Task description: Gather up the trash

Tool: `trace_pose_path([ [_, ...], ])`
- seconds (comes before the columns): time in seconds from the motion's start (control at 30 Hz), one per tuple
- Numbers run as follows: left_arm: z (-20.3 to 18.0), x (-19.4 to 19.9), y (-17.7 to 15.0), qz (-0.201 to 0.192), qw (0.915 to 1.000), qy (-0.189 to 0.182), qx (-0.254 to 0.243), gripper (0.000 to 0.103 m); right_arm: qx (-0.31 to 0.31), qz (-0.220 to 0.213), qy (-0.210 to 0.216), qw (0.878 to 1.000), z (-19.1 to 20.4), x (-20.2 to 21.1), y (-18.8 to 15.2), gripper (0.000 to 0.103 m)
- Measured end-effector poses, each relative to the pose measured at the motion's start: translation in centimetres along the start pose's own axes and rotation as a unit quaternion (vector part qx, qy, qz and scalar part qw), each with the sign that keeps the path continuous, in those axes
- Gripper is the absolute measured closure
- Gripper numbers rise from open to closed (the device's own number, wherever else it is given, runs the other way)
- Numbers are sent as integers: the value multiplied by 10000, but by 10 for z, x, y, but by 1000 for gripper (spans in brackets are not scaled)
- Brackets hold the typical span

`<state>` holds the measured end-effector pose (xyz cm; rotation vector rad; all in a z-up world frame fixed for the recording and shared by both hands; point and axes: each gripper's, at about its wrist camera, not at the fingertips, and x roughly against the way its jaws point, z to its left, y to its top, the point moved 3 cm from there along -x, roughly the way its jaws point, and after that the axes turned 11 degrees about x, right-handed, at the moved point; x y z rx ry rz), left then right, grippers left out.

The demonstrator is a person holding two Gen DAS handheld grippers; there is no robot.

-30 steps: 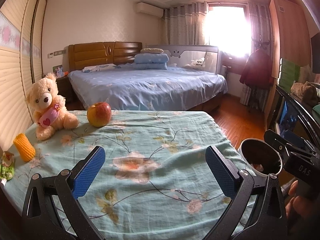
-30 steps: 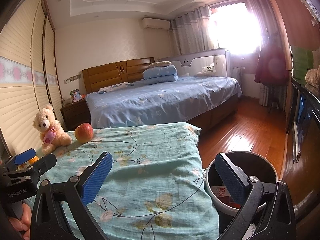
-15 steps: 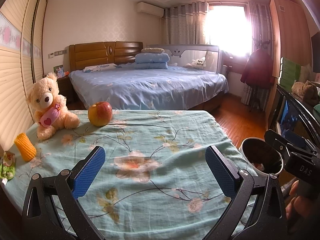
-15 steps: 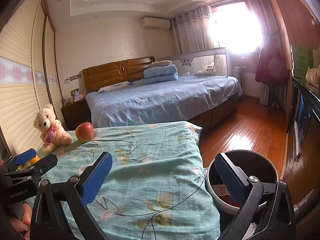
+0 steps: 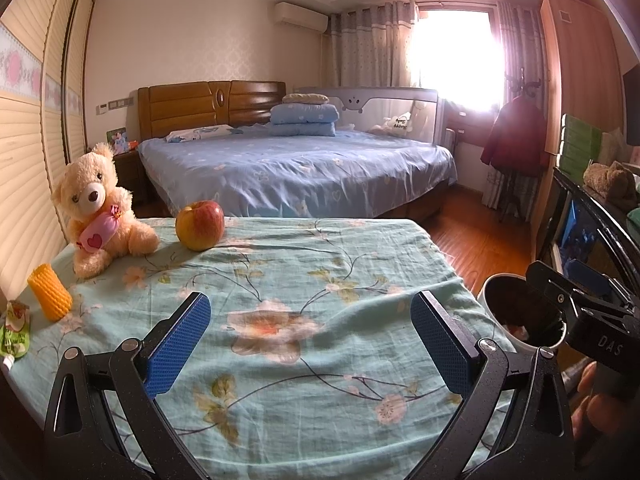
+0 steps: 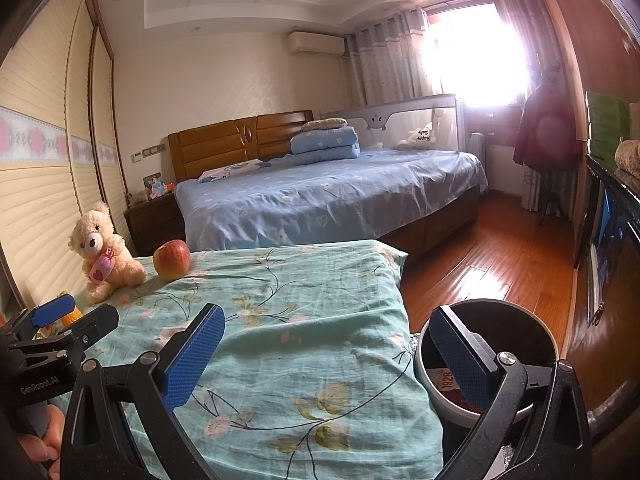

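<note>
Two grippers, jaws wide — bin (image 6: 486,360) beside cloth edge (image 6: 404,312)

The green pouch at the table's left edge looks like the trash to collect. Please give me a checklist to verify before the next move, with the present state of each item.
1. Left hand-held gripper open and holding nothing: ok.
2. Right hand-held gripper open and holding nothing: ok.
3. Green pouch within view: ok, at the left edge of the tablecloth, partly cut off by the frame.
4. Approach to the pouch: not ok, the yellow corn toy stands close beside it.
5. Trash bin open: ok, beside the table's right side, some red-and-white packaging inside.
6. Pouch empty or full: cannot tell.
</note>
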<state>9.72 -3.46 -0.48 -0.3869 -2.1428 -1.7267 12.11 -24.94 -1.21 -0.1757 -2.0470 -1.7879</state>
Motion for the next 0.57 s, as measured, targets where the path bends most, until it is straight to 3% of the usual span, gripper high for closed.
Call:
trace_pose_path([
  [0.57,3,-7,-8,150,9999,-1,33,1,-61,131,63,9999,3,-7,-4,0],
])
